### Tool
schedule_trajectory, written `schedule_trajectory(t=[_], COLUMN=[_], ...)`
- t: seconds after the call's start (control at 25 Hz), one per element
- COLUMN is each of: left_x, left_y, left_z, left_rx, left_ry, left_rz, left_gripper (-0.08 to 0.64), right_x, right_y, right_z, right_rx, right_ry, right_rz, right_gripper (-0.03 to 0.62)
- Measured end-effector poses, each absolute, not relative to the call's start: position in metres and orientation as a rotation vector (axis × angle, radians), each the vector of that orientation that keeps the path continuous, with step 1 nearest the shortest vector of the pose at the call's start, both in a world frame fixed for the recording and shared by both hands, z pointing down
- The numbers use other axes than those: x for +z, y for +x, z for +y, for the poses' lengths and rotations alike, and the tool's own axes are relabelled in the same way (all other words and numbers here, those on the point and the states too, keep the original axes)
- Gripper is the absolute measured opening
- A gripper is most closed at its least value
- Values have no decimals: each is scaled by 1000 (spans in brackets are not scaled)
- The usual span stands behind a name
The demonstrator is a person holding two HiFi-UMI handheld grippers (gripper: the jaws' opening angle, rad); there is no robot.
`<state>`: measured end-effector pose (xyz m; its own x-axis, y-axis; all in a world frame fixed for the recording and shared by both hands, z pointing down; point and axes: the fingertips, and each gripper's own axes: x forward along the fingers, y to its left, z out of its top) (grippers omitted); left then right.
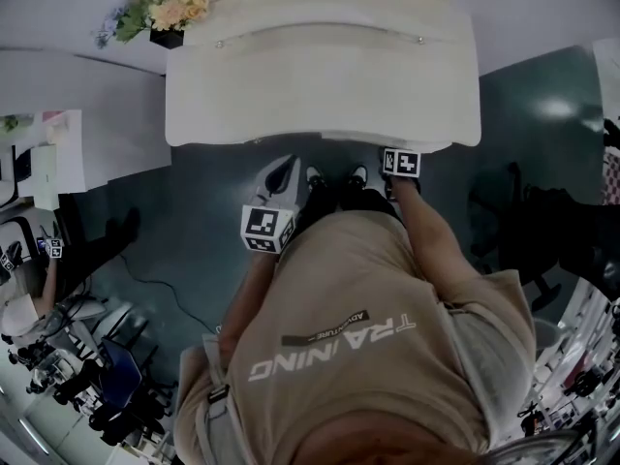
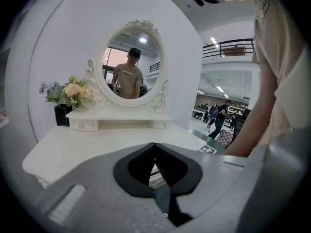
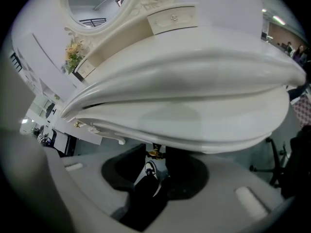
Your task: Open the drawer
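Note:
A white dressing table (image 1: 320,95) stands in front of me, its long front drawer (image 3: 160,120) closed under the curved top. The drawer's small gold handle (image 3: 155,153) sits right between the tips of my right gripper (image 3: 155,155), whose jaws stand close against its sides. In the head view only that gripper's marker cube (image 1: 400,163) shows, at the table's front edge. My left gripper (image 1: 288,166) hangs left of it, just short of the edge, pointing over the tabletop (image 2: 97,144). The left gripper (image 2: 155,144) is shut and holds nothing.
An oval mirror (image 2: 131,64) and a black vase of flowers (image 1: 170,8) stand at the table's back, with small drawers (image 2: 85,125) on the shelf. My shoes (image 1: 315,177) are at the table's foot. Desks and a chair (image 1: 107,376) crowd the left; a cable (image 1: 165,294) lies on the floor.

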<state>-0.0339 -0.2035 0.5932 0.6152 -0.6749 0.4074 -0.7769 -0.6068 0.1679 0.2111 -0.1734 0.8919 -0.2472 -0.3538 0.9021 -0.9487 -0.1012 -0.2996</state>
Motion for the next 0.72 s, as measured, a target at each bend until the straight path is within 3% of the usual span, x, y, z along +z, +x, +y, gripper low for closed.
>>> schedule_trajectory(t=[0.72], left_x=[589], left_y=[-4], left_z=[-207], left_rx=[422], left_ry=[2685], left_rz=[-854], left_gripper=[-2], right_x=[888], right_y=[193], right_z=[-81], right_rx=[1428], right_ry=[1405], right_rz=[-1550], right_gripper=[133])
